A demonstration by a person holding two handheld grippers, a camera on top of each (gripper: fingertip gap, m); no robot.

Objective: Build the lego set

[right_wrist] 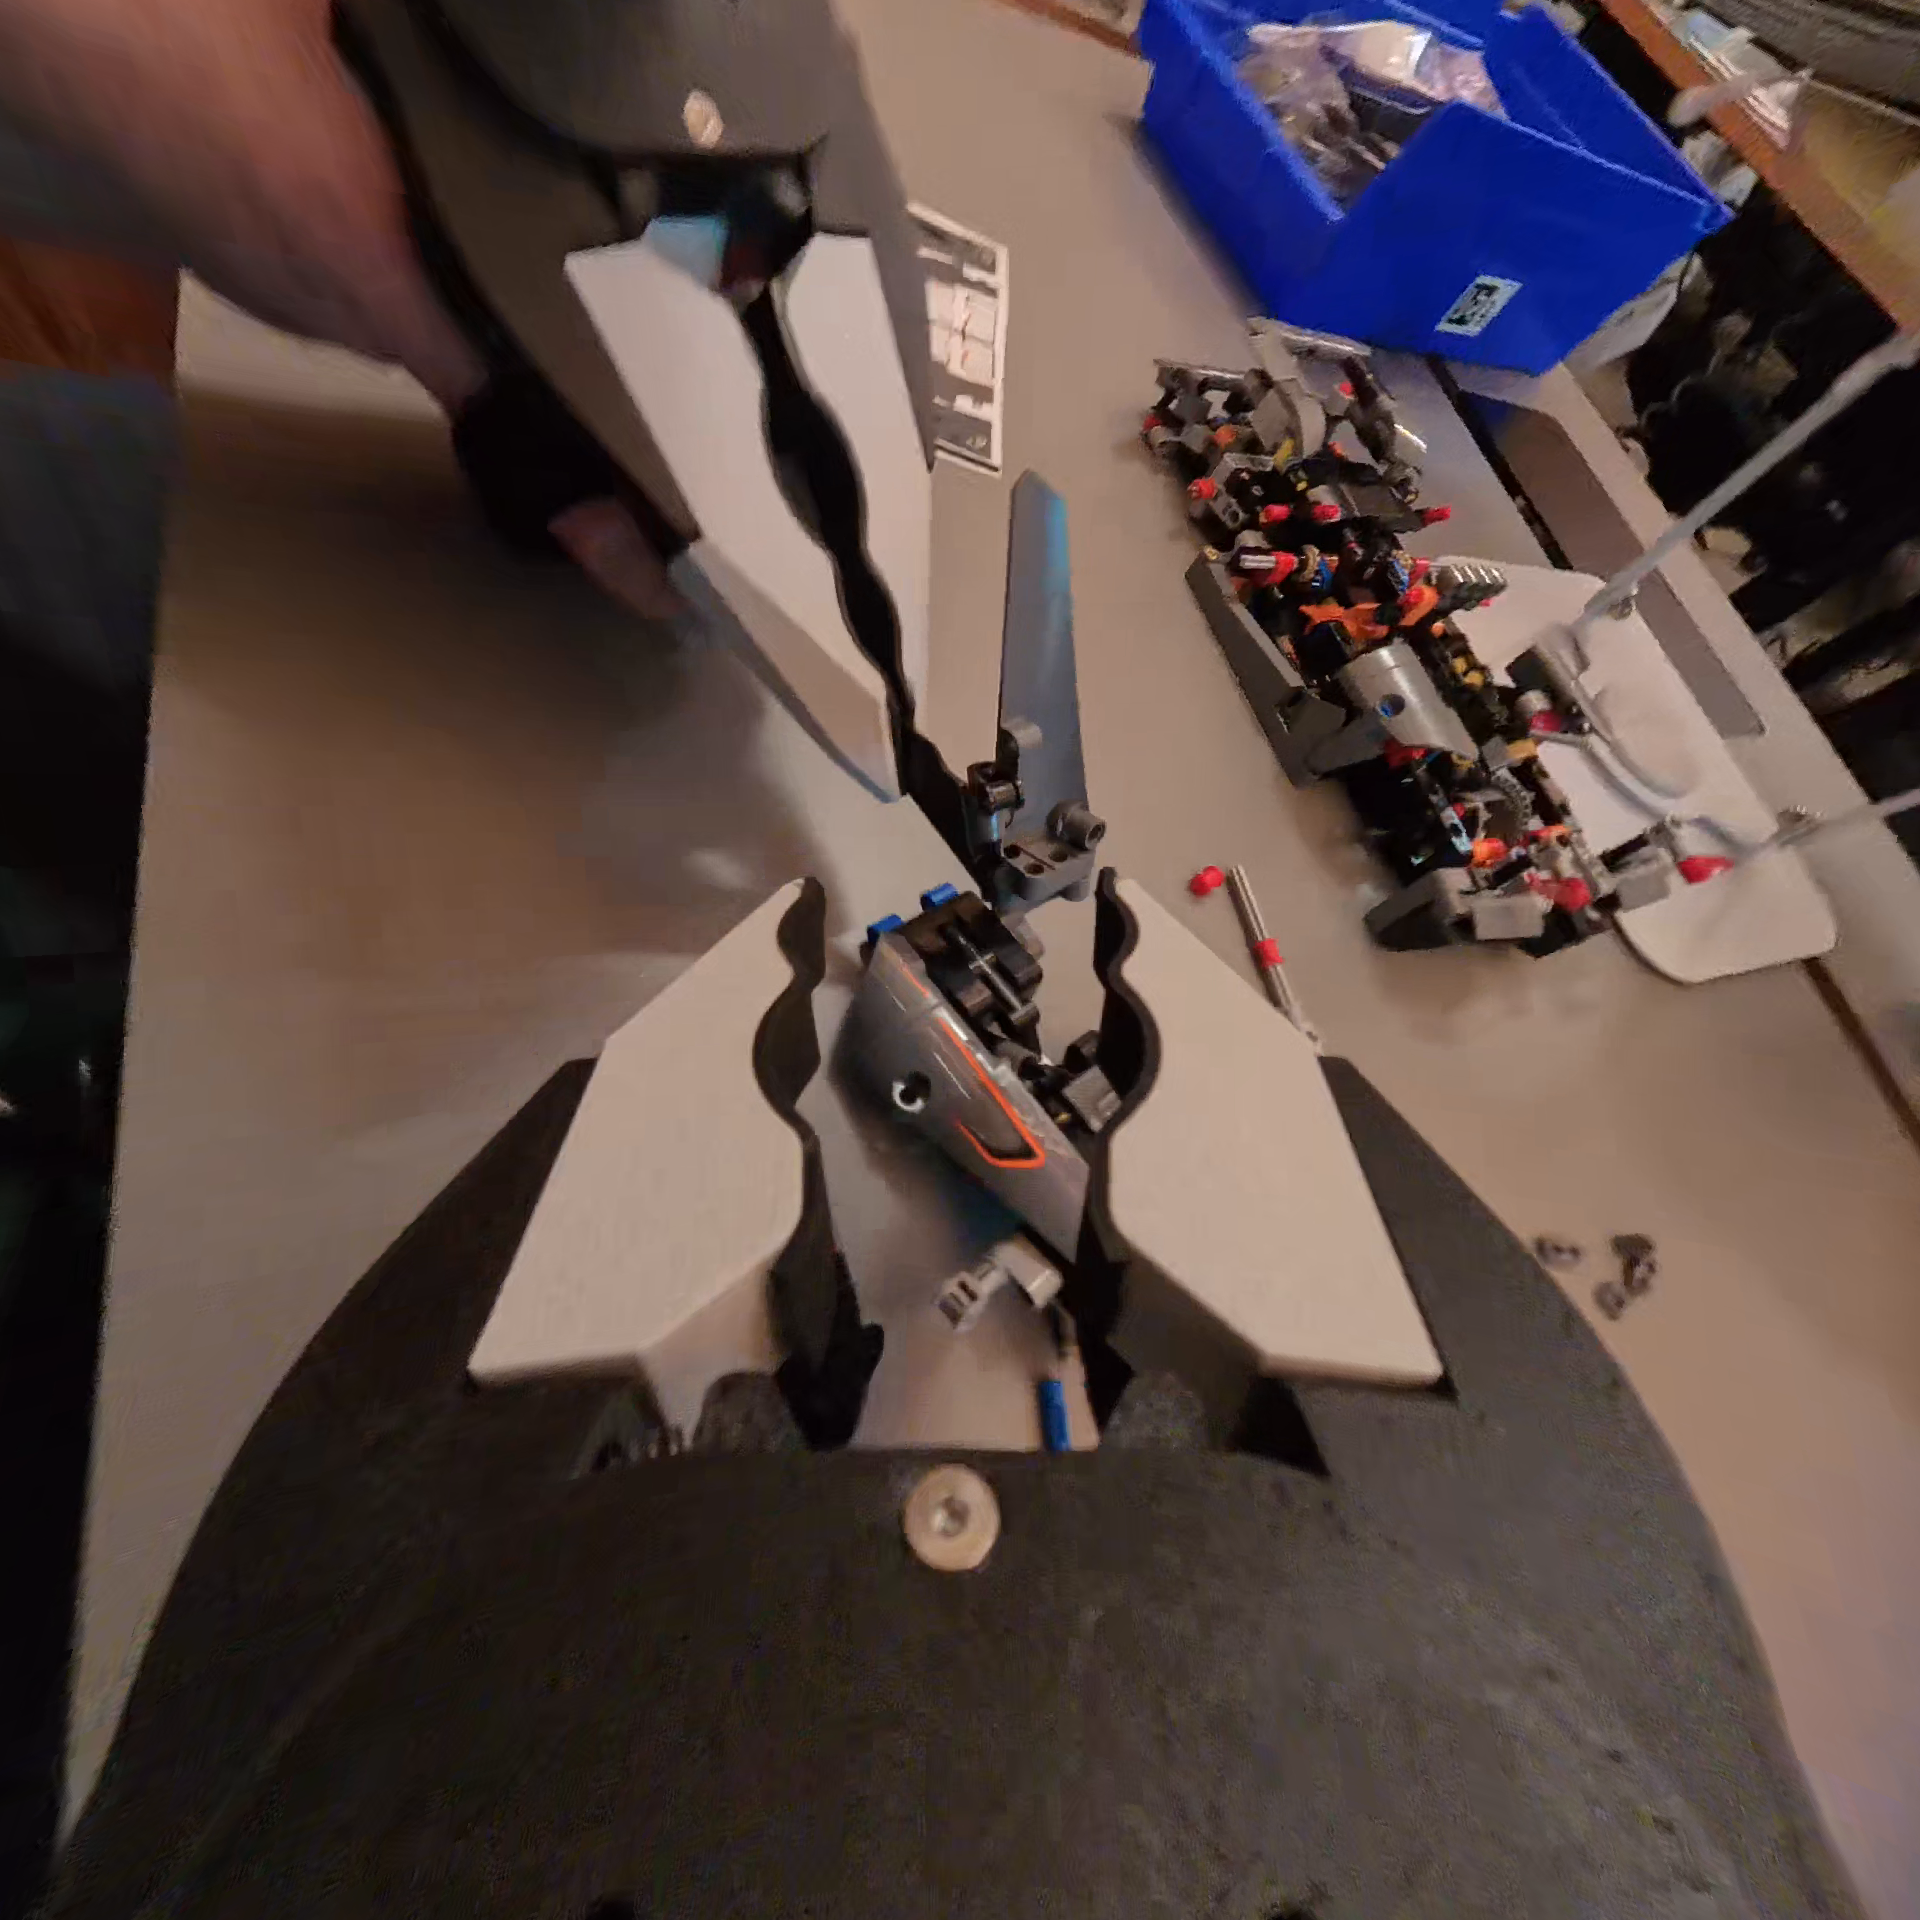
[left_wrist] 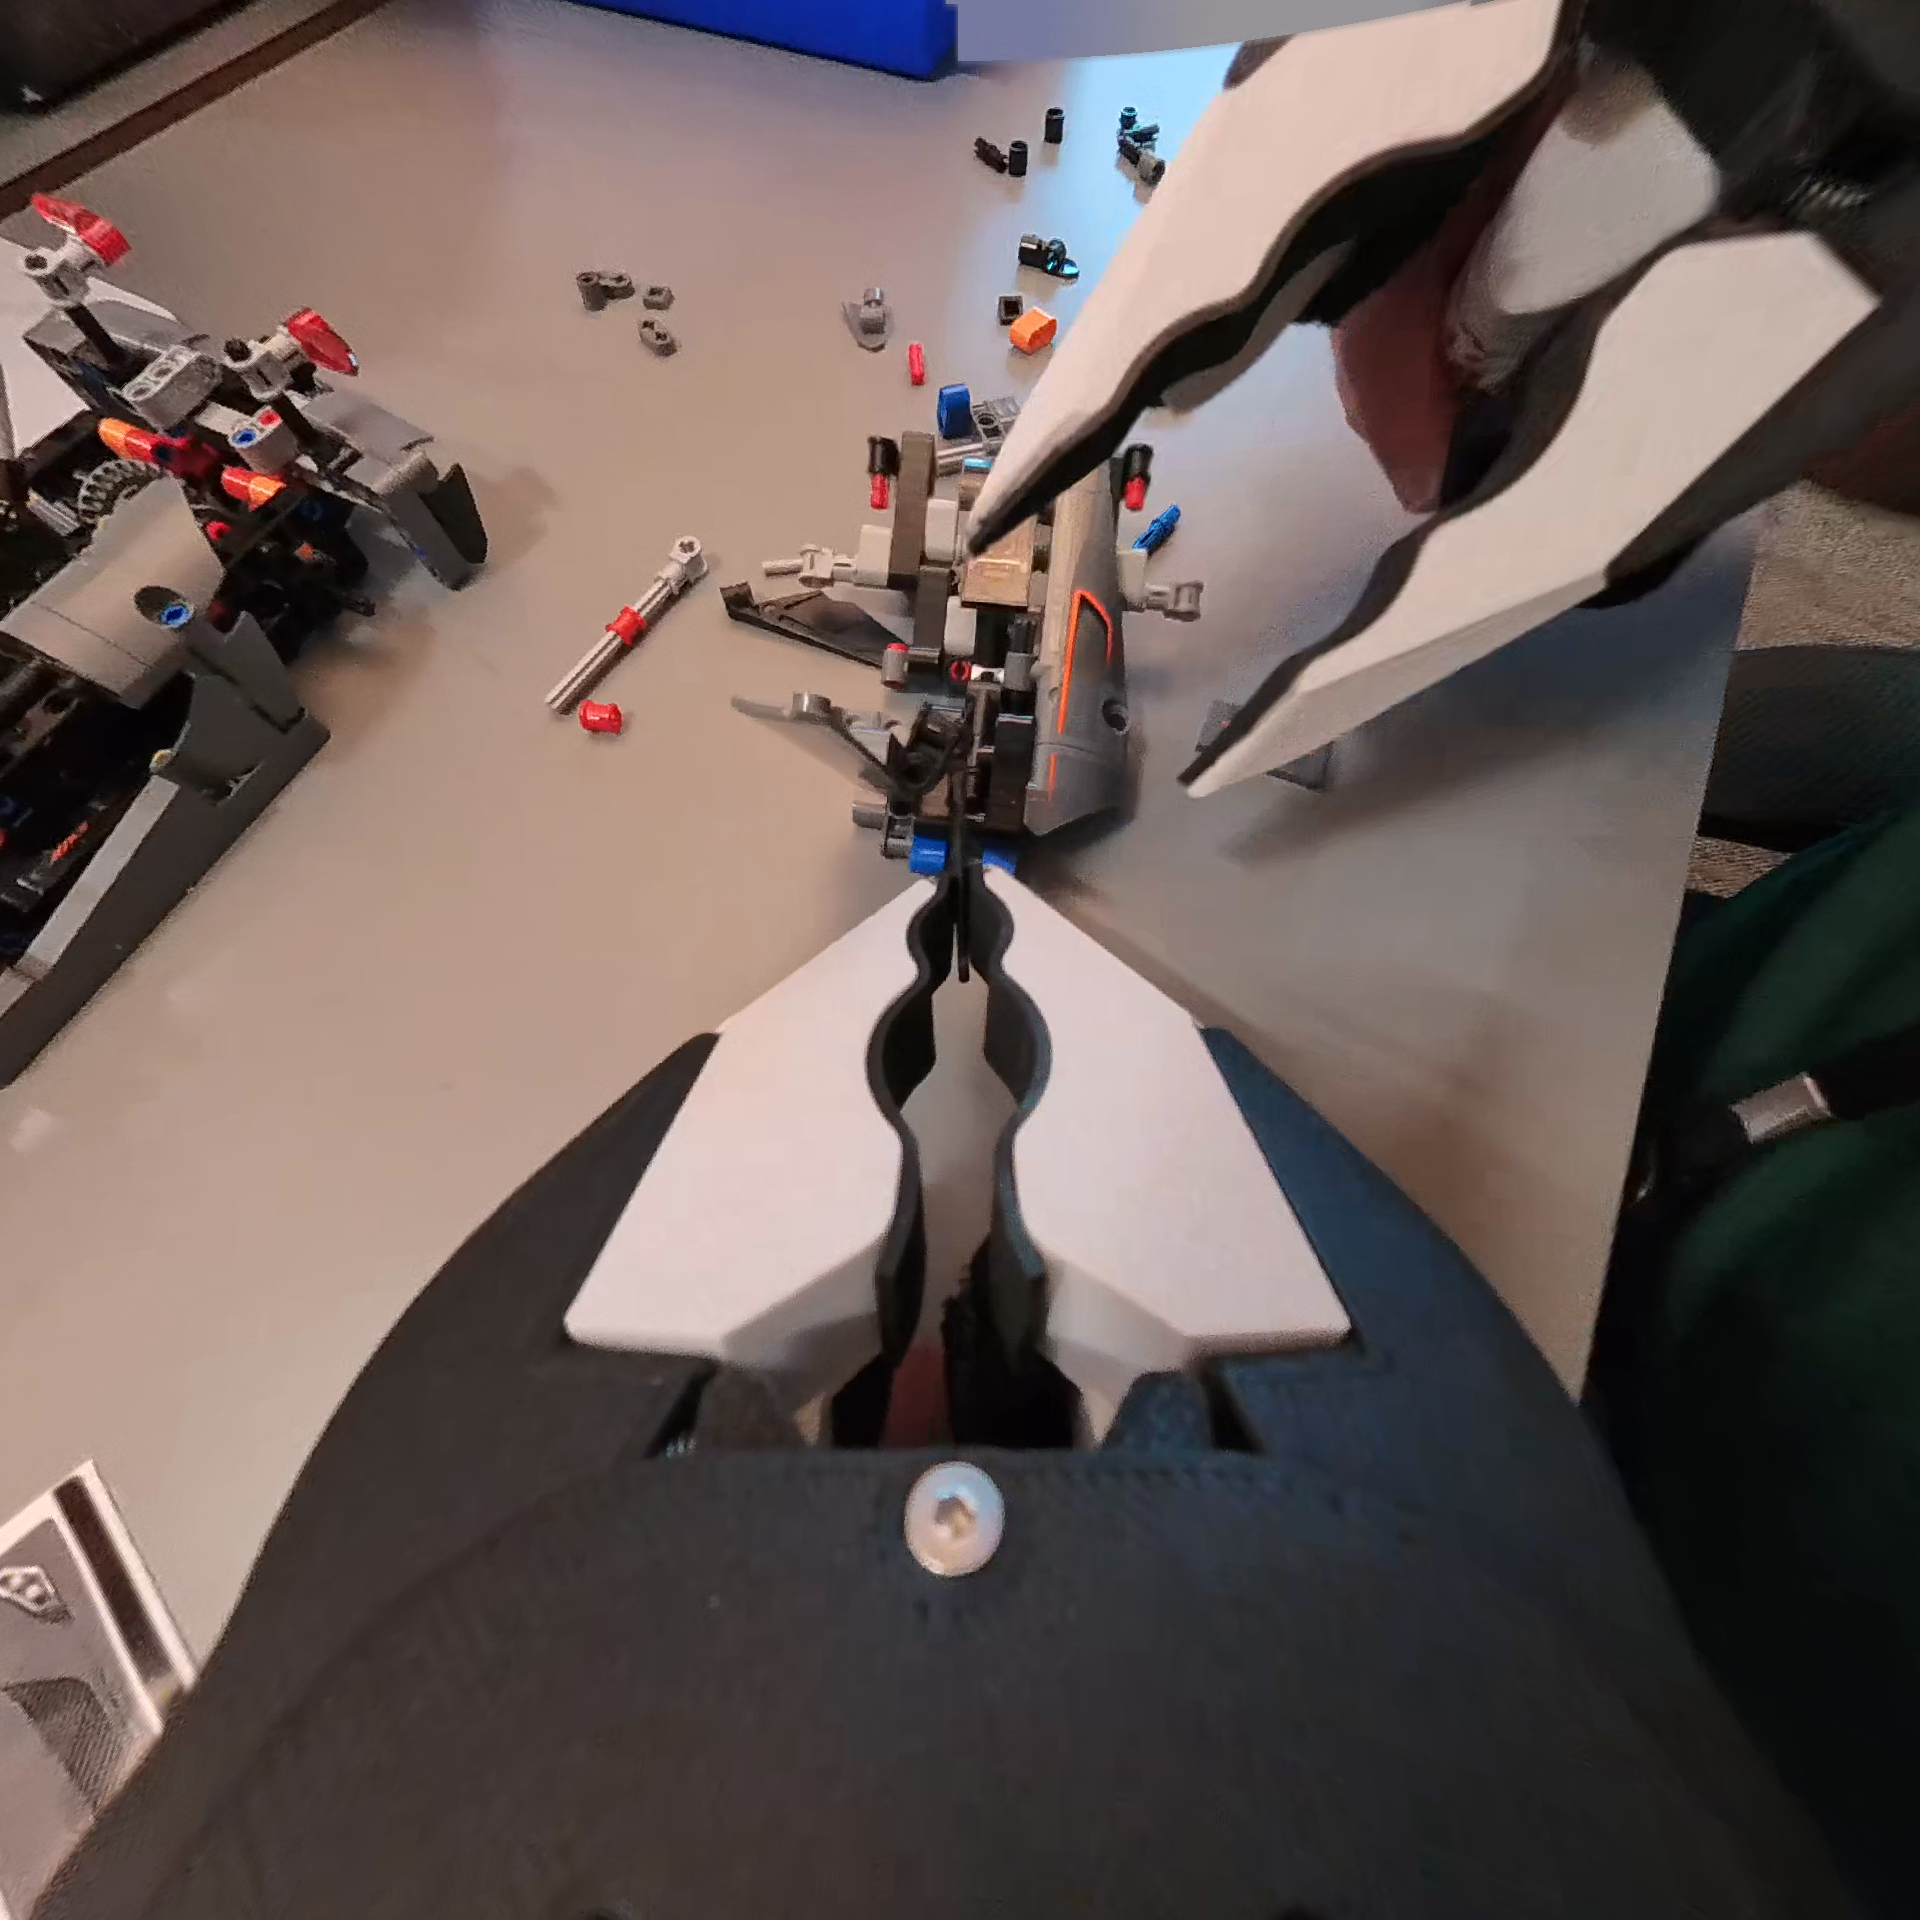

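Left wrist view: the left gripper (left_wrist: 961, 914) is clenched on a thin dark piece at the near end of a small grey sub-assembly (left_wrist: 997, 665), which lies on the grey table (left_wrist: 416, 987) near its edge; the right gripper (left_wrist: 1081, 655) hovers over the far end, jaws spread, one fingertip (left_wrist: 987, 520) touching the top. Loose pieces (left_wrist: 935, 343) are scattered beyond, a grey axle with a red collar (left_wrist: 623, 629) lies to the left, and a larger built section (left_wrist: 187, 499) stands at far left. Right wrist view: the right gripper (right_wrist: 951, 904) is released, its fingers straddling the sub-assembly (right_wrist: 956, 1091) without gripping; the left gripper (right_wrist: 925, 769) pinches a long grey blade-shaped panel (right_wrist: 1039, 665) joined to it. The large built section (right_wrist: 1382, 665) sits well apart to the right, near a blue bin (right_wrist: 1455, 229) and a printed sheet (right_wrist: 966, 343). Judged progress: the main body is well advanced, while the small sub-assembly is unfinished and unattached, and many pieces remain unused.
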